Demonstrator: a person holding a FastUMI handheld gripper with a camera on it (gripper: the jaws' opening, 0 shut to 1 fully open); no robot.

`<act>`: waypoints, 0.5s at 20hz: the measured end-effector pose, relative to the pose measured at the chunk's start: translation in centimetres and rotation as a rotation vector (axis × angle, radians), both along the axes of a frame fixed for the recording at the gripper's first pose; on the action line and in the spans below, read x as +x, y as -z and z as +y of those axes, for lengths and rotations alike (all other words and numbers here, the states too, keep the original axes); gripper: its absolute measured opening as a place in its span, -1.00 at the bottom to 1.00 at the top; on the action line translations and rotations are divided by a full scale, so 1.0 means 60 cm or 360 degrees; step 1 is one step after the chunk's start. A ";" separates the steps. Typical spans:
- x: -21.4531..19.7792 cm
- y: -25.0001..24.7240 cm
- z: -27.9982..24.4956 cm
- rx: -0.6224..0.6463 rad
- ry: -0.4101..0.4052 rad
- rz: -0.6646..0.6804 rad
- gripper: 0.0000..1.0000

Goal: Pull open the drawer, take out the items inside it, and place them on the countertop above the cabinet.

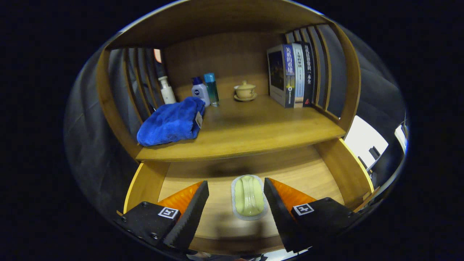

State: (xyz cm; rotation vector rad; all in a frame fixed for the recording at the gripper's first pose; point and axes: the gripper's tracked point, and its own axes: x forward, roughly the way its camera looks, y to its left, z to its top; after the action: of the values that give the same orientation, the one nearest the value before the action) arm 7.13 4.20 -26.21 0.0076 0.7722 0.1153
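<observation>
1. Gripper view: the gripper (236, 195) hangs over the pulled-open drawer (311, 170). Its jaws are spread wide, with one pale green packet in a clear wrapper (248, 196) lying flat on the drawer floor between them, closer to the right finger. Whether that finger touches the packet cannot be told; the left finger stands clear of it.
2. The drawer's back part runs under the table (261, 134) and lies in shadow, so what may sit there is hidden. Its near edge is cut off behind the fingers.
3. On the table above the cabinet, one blue towel (170, 122) is heaped at the left, a small tag at its edge too blurred to read.
4. Three bottles stand behind the towel: a white bottle (167, 90) against the left slats, a white bottle with a blue cap (200, 90) and a slim teal bottle (212, 88), these two side by side.
5. One lidded cup on a saucer (245, 91) sits near the back wall.
6. A row of upright books (291, 74) leans on the right slats; about four, though the last spines merge.
</observation>
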 end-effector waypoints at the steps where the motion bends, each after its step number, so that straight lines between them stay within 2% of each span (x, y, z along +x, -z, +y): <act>1: 0.009 0.005 -0.008 -0.0030 0.0003 0.0037 0.97; 4: 0.026 0.036 -0.020 -0.0160 -0.0052 0.0173 0.98; 10: 0.036 0.103 -0.020 -0.0188 -0.0056 0.0463 0.94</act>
State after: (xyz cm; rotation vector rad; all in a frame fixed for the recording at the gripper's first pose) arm 9.29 3.03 -32.40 -0.1034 1.0691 0.1029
